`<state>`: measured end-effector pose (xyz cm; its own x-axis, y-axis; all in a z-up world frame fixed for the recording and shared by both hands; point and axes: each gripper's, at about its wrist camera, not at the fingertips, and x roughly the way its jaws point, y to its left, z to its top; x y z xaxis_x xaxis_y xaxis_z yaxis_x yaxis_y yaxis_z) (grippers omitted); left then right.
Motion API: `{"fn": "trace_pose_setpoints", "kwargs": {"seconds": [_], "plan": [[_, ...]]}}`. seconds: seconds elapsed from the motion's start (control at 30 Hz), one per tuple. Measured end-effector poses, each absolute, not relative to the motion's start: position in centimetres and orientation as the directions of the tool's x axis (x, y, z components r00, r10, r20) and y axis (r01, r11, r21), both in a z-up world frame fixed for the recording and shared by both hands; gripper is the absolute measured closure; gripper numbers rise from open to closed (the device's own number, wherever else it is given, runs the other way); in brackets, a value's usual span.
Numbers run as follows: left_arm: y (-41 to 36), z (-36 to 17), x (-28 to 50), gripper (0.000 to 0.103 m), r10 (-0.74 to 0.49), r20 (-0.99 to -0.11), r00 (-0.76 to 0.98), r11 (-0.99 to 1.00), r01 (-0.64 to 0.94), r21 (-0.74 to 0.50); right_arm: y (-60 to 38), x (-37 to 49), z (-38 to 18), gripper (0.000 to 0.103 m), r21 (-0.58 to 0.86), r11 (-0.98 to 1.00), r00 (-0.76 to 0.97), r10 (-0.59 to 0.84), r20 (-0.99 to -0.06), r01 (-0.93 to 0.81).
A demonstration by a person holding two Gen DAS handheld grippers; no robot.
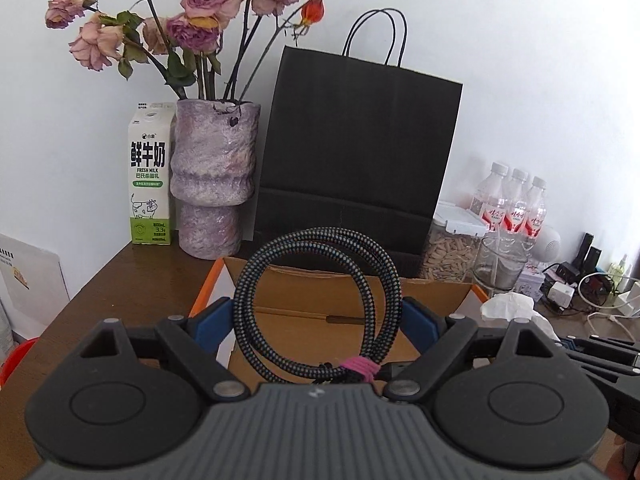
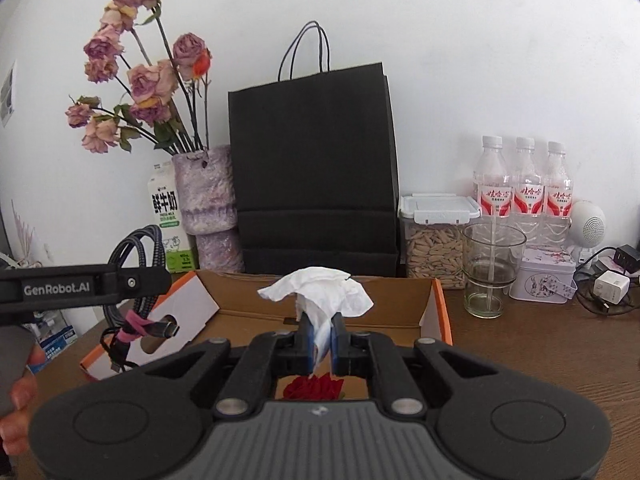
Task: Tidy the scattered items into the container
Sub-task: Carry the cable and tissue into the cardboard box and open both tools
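Black grippers, blue fingers [image 2: 306, 340]

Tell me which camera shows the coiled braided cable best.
The left wrist view: the coiled cable fills the centre, its whole loop and pink tie visible between the left gripper's blue fingers, above the cardboard box. The right wrist view shows it only at the left edge, partly hidden behind the other gripper.

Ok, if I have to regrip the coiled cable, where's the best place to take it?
Probably at the pink tie, where every loop of the coiled cable is bound into one narrow bundle. The left gripper spans the whole upright loop, which can flex. Approach the coil's flat face, with the fingers closing across the bundle, clear of the plug ends beside the tie.
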<state>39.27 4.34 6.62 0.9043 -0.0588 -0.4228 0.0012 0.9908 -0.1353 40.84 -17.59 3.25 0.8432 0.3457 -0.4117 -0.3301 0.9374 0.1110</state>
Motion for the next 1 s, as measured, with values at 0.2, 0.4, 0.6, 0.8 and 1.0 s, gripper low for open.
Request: {"fn": "trace_pose_setpoints", "kwargs": {"seconds": [0.2,0.4,0.6,0.8,1.0], "plan": [[3.4,4.8,42.3,0.013,-0.036,-0.482,0.876,0.994,-0.016,-0.105,-16.2,43.6,1.5,0.096,0.068,0.947,0.815,0.306,-0.492,-0.315],[2.6,2.4,43.4,0.013,-0.03,-0.566,0.824,0.998,-0.006,-0.062,-15.6,44.2,-0.7,0.096,0.031,0.95,0.784,0.274,-0.557,-0.311],[2.9,1.4,43.9,0.013,-0.037,-0.613,0.789,0.998,-0.006,-0.069,-16.0,44.7,-1.9,0.094,0.046,0.952,0.754,0.268,-0.599,-0.303],[2.2,1.7,43.4,0.0,-0.025,-0.598,0.801,1.0,0.01,-0.029,-15.8,43.7,-0.9,0.009,0.022,0.959,0.793,0.245,-0.557,-0.281],[2.1,2.7,42.8,0.0,-0.006,-0.558,0.83,1.0,-0.007,-0.021,-15.9,42.9,0.5,0.0,0.017,0.958,0.814,0.254,-0.523,-0.288]]}}
